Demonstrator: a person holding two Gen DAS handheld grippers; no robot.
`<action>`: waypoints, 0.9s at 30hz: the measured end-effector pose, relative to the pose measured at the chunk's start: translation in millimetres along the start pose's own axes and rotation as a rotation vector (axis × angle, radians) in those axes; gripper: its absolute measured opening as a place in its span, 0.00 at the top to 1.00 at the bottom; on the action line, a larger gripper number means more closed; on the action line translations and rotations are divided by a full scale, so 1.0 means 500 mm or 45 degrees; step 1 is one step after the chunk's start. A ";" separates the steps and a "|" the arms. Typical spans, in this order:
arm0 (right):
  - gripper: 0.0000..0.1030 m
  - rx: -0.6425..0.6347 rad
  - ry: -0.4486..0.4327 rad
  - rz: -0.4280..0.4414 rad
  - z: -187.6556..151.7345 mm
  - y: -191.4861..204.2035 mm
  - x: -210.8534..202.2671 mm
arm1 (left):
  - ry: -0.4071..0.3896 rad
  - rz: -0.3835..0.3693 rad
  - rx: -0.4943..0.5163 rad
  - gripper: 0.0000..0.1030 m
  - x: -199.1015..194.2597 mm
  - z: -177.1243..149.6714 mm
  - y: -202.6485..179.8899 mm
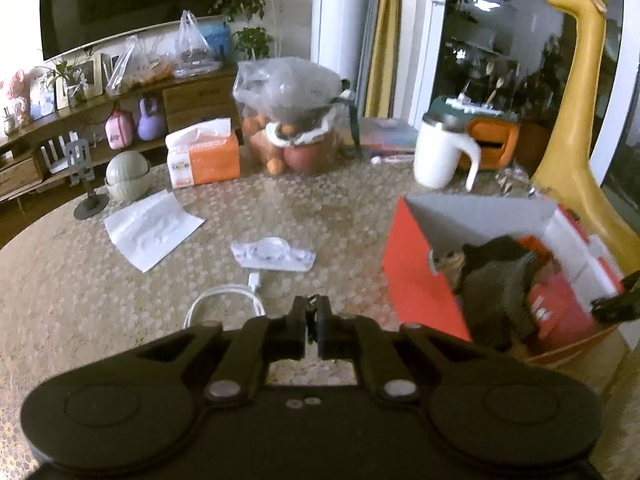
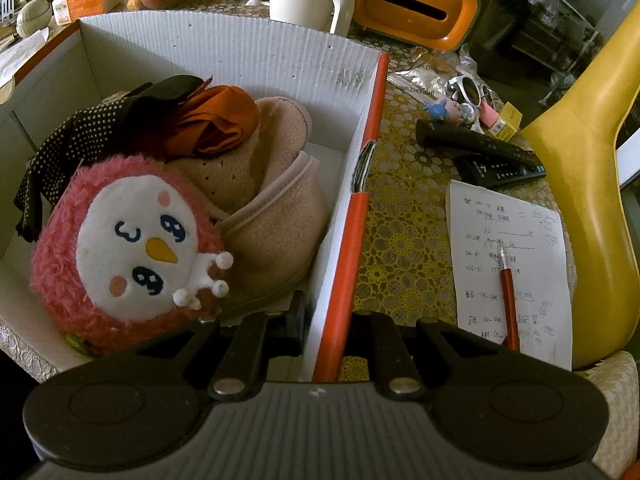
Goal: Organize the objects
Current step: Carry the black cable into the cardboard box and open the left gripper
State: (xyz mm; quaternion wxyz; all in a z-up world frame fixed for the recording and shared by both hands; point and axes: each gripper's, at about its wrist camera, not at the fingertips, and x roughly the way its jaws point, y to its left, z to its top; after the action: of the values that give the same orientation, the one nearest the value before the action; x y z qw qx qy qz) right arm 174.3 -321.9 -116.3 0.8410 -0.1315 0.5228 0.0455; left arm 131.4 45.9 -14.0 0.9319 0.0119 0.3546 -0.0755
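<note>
While the left tool (image 1: 312, 322) hovers clenched and empty over the desk (image 1: 80, 288), a white cable (image 1: 224, 300) lies just ahead of it, left of the red box (image 1: 416, 276), with a small packet (image 1: 274, 254) beyond. The right tool (image 2: 326, 326) is clamped on that box's right wall. I judge the left tool nearer the cable.
</note>
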 end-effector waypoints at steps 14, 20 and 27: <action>0.88 -0.002 -0.002 -0.001 0.001 0.000 0.001 | -0.148 -0.198 0.114 0.98 -0.066 0.095 -0.109; 0.88 -0.002 -0.002 -0.001 0.000 0.000 0.002 | -0.178 -0.266 0.151 0.98 -0.058 0.119 -0.167; 0.88 -0.004 -0.005 0.001 0.002 -0.001 0.002 | -0.171 -0.317 0.217 0.98 -0.032 0.127 -0.231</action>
State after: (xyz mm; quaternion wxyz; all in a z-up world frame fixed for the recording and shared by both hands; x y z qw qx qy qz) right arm 175.9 -321.9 -116.8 0.8418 -0.1323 0.5212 0.0470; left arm 144.0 -70.9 47.8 0.9325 0.0419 0.2826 -0.2210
